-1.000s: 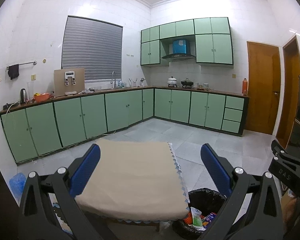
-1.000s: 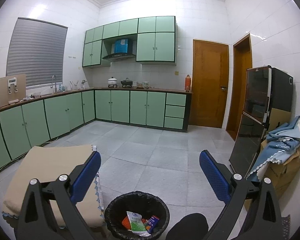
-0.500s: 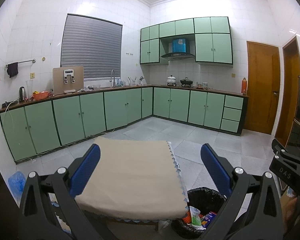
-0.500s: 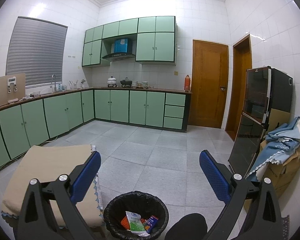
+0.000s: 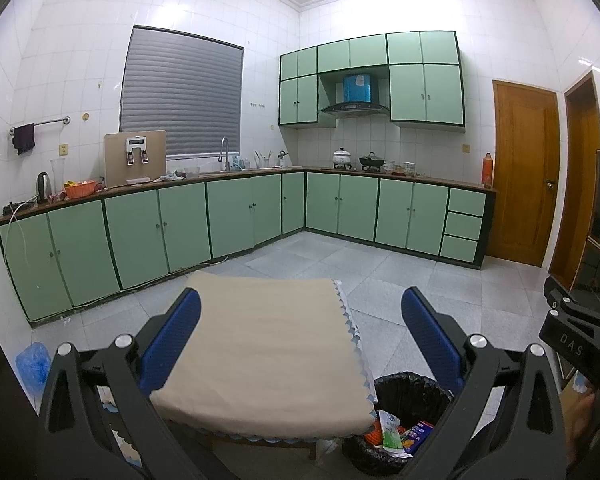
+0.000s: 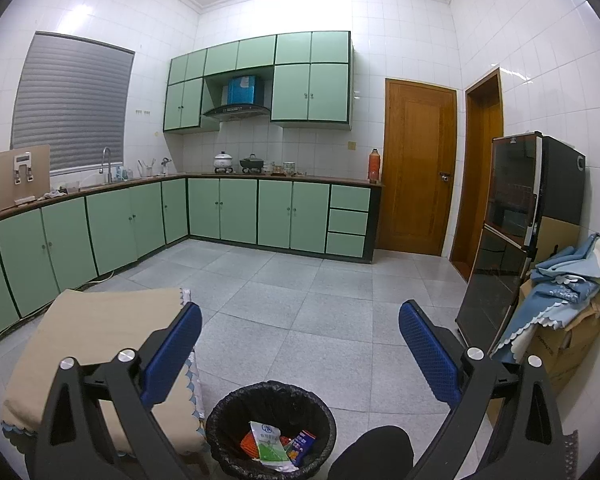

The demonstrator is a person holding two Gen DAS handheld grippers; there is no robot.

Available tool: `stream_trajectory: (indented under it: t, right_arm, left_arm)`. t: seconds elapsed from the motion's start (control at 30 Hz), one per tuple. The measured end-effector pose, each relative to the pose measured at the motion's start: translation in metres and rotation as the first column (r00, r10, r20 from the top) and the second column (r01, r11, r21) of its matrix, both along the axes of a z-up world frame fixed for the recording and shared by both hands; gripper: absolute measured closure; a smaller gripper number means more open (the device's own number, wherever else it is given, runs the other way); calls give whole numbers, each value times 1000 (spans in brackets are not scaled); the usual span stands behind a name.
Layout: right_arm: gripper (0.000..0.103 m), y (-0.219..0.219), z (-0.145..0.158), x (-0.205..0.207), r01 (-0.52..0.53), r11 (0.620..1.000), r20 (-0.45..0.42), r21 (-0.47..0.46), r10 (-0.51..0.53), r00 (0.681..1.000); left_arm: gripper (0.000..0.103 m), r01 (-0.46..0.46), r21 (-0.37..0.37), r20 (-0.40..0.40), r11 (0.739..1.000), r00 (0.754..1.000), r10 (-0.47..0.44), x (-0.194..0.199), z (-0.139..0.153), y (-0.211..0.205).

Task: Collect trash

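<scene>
A black-lined trash bin (image 6: pixel 236 412) stands on the floor beside the low table; inside lie a white-green packet (image 6: pixel 269 445), an orange wrapper and a blue carton. The left wrist view shows the same trash bin (image 5: pixel 410 390) past the table's right corner. My left gripper (image 5: pixel 300 312) hangs open over the beige tablecloth (image 5: pixel 260 352), holding nothing. My right gripper (image 6: pixel 300 320) is open above the floor, just behind the bin, also with nothing in it. The right gripper's black body (image 5: pixel 580 344) shows at the right edge of the left wrist view.
Green cabinets (image 6: pixel 236 210) line the far walls, with pots on the counter (image 6: pixel 260 176). A black fridge (image 6: pixel 512 232) and a cardboard box (image 6: pixel 572 344) draped with blue cloths stand at right. A dark knee (image 6: pixel 372 456) sits beside the bin. A blue bag (image 5: pixel 32 364) lies at left.
Both views have tilted slightly downward, so the kitchen sits a little higher in frame. Both grippers stay open and the bin's contents are unchanged.
</scene>
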State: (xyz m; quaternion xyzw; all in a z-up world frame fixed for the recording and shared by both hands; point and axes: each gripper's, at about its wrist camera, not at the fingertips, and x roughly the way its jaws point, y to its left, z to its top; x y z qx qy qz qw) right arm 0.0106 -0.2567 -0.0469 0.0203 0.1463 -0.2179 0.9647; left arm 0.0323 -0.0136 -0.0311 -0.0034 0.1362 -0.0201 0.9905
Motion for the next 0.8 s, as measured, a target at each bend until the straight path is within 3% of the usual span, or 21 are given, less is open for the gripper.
stream_trajectory:
  t: [0.8]
  right_arm:
    - [6,-5,-1,-1,3,1000,0,-8,-3,1000]
  left_arm:
    - [6,-1,3,2,1000,1000,1,4,0,1]
